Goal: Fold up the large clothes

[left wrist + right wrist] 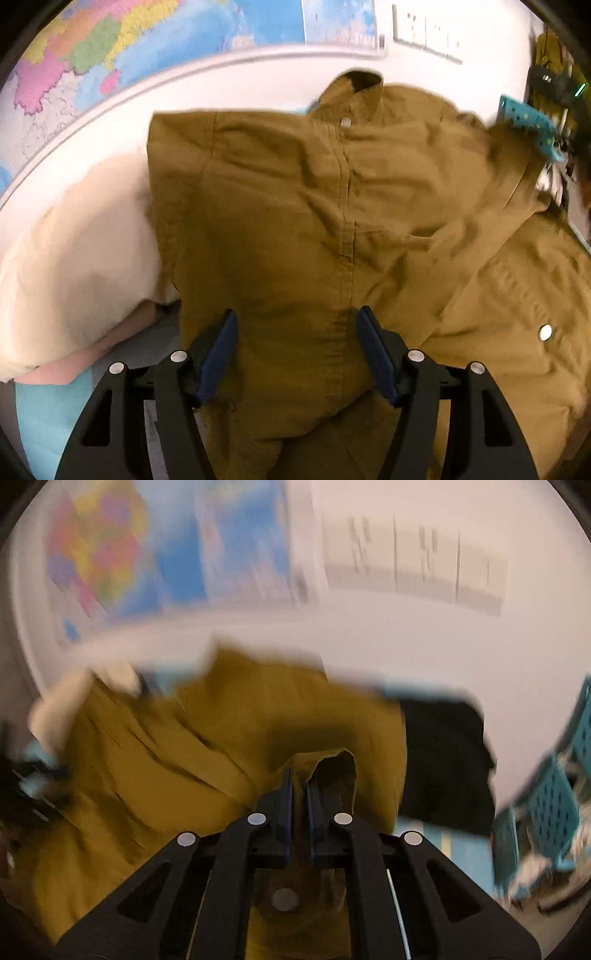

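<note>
olive shirt [332,229] lies spread front-up on the bench, collar toward the far wall with the map [122,48], placket running down the middle, one side already turned in. left tool [295,354] hangs over the lower hem with its jaws wide; cloth lies under and between them but the pads aren't pressing on it, so it holds nothing. right tool [299,794] is pinched nearly closed on a ridge of the same shirt's fabric, a fold standing up just past its tips. right view is blurred, so which edge it has is hard to say.

risks from here:
- the right pinch looks thin, only a small ridge of cloth; a quick pull could slip it out and the fold collapses.
- only one tool has cloth, so carrying the fold over would likely drag the shirt askew or bunch the body.
- cream cloth [74,258] touches the shirt's left side and a black garment [443,760] sits just beside it; either could get dragged along or caught in the fold.
- left tool closing where it is may grab several layers.
</note>
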{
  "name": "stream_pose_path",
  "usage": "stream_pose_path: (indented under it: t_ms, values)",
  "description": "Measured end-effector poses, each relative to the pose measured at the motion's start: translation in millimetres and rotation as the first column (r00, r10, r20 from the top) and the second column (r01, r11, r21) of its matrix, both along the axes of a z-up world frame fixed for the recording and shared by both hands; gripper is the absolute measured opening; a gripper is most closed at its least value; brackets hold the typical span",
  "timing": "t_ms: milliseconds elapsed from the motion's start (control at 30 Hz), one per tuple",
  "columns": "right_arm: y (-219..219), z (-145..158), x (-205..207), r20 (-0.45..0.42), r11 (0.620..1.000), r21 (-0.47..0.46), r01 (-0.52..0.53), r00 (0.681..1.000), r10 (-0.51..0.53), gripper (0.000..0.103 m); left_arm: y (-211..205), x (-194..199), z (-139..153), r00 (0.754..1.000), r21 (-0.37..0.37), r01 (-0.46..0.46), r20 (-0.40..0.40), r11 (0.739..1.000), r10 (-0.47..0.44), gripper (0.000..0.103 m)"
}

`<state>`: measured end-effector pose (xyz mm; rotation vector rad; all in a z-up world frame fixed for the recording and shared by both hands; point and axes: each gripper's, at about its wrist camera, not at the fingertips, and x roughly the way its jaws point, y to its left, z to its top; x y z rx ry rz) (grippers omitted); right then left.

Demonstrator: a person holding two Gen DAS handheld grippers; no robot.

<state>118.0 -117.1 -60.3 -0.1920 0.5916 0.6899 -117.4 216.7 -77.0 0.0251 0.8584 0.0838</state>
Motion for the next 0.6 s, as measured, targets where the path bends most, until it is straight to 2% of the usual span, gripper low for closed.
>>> stream_pose_path:
  t_ms: [33, 67, 133, 167, 200, 300, 400, 433, 500, 600]
  values:
    - [4, -11, 6, -0.023, 0.998, -0.046, 0.034, 0.999, -0.035, 0.010, 1, -1, 7, 1.000, -0.007, -0.001, 0.024, 1.000, 0.002, 0.068]
    - [2, -24, 11, -0.062, 0.996, -0.067, 0.058, 0.996, -0.063, 0.018, 2, -1, 12, 0.999, -0.011, -0.001, 0.042, 1.000, 0.002, 0.068]
    - [-5, -28, 10, -0.102, 0.996, -0.029, 0.082, 0.991, -0.084, 0.031, 2, 4, 22, 0.998, -0.024, 0.012, 0.066, 1.000, -0.010, 0.068]
    - [-10, -23, 4, -0.089, 0.995, -0.009, 0.099, 0.991, -0.100, 0.045, 1, 8, 25, 0.997, -0.021, 0.015, 0.072, 1.000, -0.013, 0.068]
    - [-14, -13, -9, -0.040, 0.995, 0.027, 0.092, 0.995, -0.091, 0.047, -1, 14, 27, 0.997, -0.014, 0.022, 0.073, 1.000, -0.021, 0.068]
    - [-13, 9, -37, 0.034, 0.996, 0.087, 0.024, 0.999, -0.027, 0.052, -5, 27, 24, 0.998, 0.008, 0.021, 0.053, 1.000, -0.022, 0.068]
    - [15, 14, -60, 0.068, 0.992, 0.060, -0.111, 0.992, 0.107, 0.052, -3, 50, 12, 1.000, -0.014, -0.006, 0.001, 1.000, 0.006, 0.069]
    - [29, 12, -63, 0.067, 0.987, 0.038, -0.153, 0.986, 0.151, 0.051, -1, 55, 6, 1.000, -0.015, -0.023, -0.016, 1.000, 0.022, 0.069]
    - [58, 1, -64, 0.034, 0.973, -0.042, -0.227, 0.973, 0.228, 0.062, 0, 61, -3, 0.998, -0.003, -0.044, -0.047, 0.999, 0.044, 0.070]
    - [91, -13, -44, -0.053, 0.966, -0.122, -0.227, 0.973, 0.223, 0.060, -4, 60, -2, 0.998, 0.029, -0.038, -0.052, 0.999, 0.040, 0.070]
